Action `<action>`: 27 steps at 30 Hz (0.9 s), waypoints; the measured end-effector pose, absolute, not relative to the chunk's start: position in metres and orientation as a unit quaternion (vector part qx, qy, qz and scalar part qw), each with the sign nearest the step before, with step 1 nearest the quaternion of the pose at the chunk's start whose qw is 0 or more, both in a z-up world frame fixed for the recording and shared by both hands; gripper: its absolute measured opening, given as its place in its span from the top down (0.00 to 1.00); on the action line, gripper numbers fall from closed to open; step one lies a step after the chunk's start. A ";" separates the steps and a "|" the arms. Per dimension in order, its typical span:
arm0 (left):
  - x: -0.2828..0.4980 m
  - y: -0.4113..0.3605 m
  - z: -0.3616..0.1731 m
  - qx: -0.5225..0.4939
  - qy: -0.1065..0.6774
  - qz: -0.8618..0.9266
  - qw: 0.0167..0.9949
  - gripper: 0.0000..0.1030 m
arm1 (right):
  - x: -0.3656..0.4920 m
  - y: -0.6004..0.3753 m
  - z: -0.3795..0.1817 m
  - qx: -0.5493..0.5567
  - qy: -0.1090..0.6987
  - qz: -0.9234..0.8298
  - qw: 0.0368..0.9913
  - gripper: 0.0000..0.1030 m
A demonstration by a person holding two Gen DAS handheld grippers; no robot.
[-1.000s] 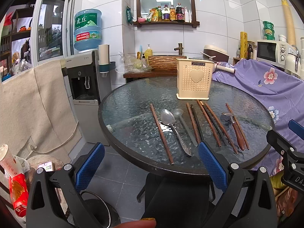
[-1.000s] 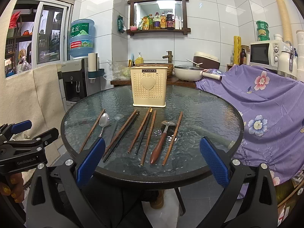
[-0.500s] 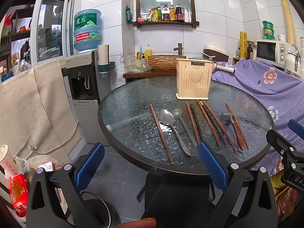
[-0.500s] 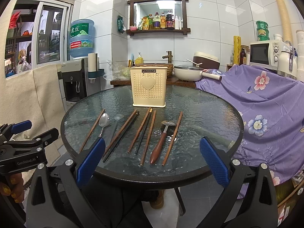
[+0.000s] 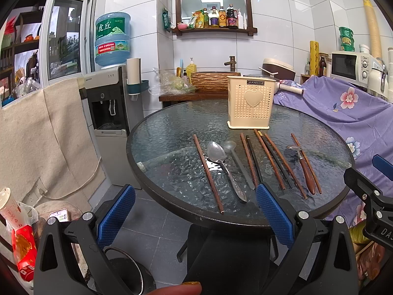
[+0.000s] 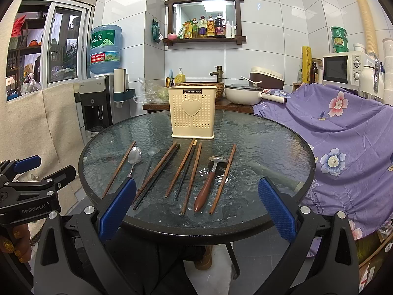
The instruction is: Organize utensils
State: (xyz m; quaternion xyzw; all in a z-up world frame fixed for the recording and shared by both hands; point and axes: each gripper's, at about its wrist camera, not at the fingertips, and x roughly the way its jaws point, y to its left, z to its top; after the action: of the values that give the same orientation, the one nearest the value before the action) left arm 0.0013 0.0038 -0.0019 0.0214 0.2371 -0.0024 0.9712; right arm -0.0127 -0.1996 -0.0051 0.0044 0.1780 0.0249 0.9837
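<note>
A cream perforated utensil holder [image 6: 192,112] with a heart stands at the back of the round glass table [image 6: 270,142]; it also shows in the left wrist view [image 5: 250,102]. In front of it lie several wooden chopsticks [image 6: 192,178], a black chopstick [image 6: 186,172], a metal spoon [image 6: 134,158] and a wooden-handled spoon [image 6: 207,184]. The metal spoon also shows in the left wrist view [image 5: 222,164]. My left gripper [image 5: 196,211] is open and empty, short of the table's near edge. My right gripper [image 6: 196,204] is open and empty at the near edge.
A purple flowered cloth [image 6: 343,147] covers furniture to the right. A water dispenser [image 5: 108,113] stands left of the table. A counter behind holds a pan [image 6: 243,93] and a basket. A microwave [image 6: 343,68] sits at the far right.
</note>
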 end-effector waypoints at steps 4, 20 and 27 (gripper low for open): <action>0.001 0.004 -0.002 0.021 0.238 -0.003 0.971 0.06 | -0.013 -0.199 -0.005 0.003 0.178 0.025 0.984 0.05; 0.004 -0.001 0.000 0.021 0.240 -0.006 0.970 0.06 | -0.012 -0.200 -0.006 0.004 0.180 0.024 0.983 0.05; 0.014 -0.001 -0.005 0.033 0.256 -0.005 0.966 0.06 | -0.003 -0.197 -0.006 -0.007 0.181 0.021 0.983 0.05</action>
State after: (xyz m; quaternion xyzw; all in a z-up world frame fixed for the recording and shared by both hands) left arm 0.0137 -0.0005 -0.0055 0.0330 0.2563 -0.0051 0.9660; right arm -0.0034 -0.1967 -0.0057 -0.0070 0.1811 0.0206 0.9832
